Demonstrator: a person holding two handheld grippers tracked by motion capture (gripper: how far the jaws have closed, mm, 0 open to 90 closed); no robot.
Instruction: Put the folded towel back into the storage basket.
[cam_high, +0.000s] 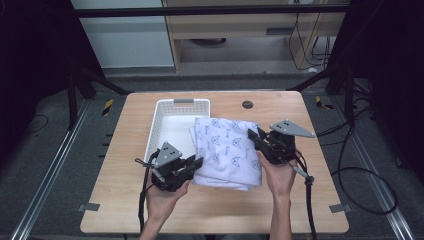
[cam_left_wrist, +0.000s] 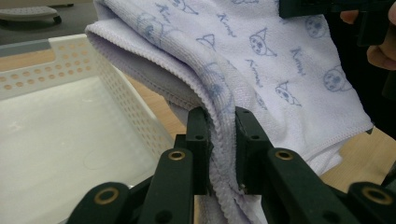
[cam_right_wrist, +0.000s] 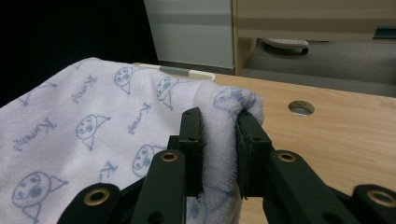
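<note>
**Towel pinched at both ends, basket waiting right beside it**

Wooden table in a dim lab space, dark floor all around, cables trailing off to the side. So the landmark is the white perforated basket, and everything else sits relative to that.

The folded towel, white with little blue doodle faces, lies just beside the basket, its edge draped over the basket's near wall.

Left gripper sits at the basket's near corner, jaws nearly closed, clamping a thick folded edge of the towel. Right gripper is on the towel's far side from the basket, jaws likewise squeezed onto a rolled fold.

My guess on why: holding opposite edges keeps the fold from falling open, so the whole bundle can be lifted flat and swung into the empty basket. One-sided grip would probably let it unroll.
</note>
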